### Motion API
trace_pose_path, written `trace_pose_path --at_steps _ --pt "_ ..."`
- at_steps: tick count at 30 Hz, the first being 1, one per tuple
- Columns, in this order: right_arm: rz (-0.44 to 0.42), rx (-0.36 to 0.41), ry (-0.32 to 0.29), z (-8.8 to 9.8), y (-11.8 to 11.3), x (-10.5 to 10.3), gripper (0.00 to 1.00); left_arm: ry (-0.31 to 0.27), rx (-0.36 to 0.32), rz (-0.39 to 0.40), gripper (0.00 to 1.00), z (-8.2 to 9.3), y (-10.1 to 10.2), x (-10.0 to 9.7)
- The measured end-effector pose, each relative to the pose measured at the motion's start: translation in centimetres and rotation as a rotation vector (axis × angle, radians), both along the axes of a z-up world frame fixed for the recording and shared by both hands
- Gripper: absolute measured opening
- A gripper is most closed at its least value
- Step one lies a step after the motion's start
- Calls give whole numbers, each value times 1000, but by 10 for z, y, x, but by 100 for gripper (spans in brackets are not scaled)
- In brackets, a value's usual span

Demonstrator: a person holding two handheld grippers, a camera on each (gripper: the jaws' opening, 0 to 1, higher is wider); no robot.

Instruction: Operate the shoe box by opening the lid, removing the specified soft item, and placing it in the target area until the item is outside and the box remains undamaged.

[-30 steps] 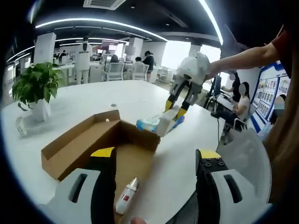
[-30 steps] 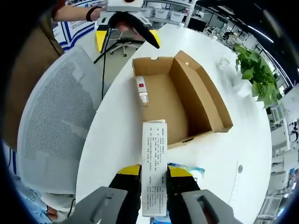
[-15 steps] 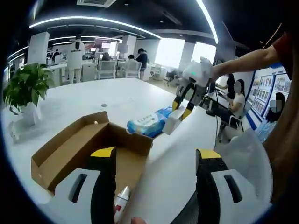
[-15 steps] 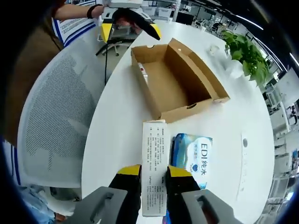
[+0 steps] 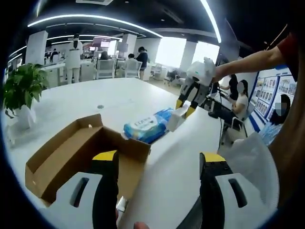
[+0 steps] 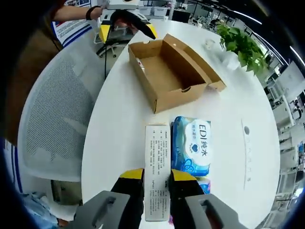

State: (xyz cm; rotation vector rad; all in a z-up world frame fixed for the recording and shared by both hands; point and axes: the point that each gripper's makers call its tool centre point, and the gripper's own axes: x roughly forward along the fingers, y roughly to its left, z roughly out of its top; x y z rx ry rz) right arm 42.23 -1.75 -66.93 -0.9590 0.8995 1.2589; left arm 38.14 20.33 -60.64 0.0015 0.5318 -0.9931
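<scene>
The brown cardboard shoe box [image 6: 167, 71] stands open on the white table [image 6: 124, 129], seen too as the box [image 5: 71, 152] in the left gripper view. A small white bottle [image 5: 120, 204] lies inside it near my left gripper. A blue soft wipes pack [image 6: 191, 145] lies on the table outside the box; it is the pack [image 5: 145, 126] past the box corner. My right gripper [image 6: 157, 174] is shut on a slim white carton [image 6: 157, 162], held beside the pack. My left gripper [image 5: 158, 156] is open at the box's near end, with nothing between its fingers.
A grey mesh chair [image 6: 52, 119] stands against the table's edge. A potted plant [image 6: 240, 45] sits at the table's far side beyond the box. A person's arm [image 5: 248, 59] holds the right gripper [image 5: 190, 100]. People sit at desks in the background.
My right gripper has carried the white carton away from the box and now holds it beside the blue pack. The left gripper has stayed open by the box.
</scene>
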Motion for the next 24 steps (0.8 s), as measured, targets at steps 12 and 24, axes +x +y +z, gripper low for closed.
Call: trace_pose_path --at_steps 12,24 --pt "2 -7 -10 5 -22 27 15 12 5 31 69 -2 -3 6" --pt "-12 -13 -34 15 -41 60 15 16 19 78 69 -3 6 12"
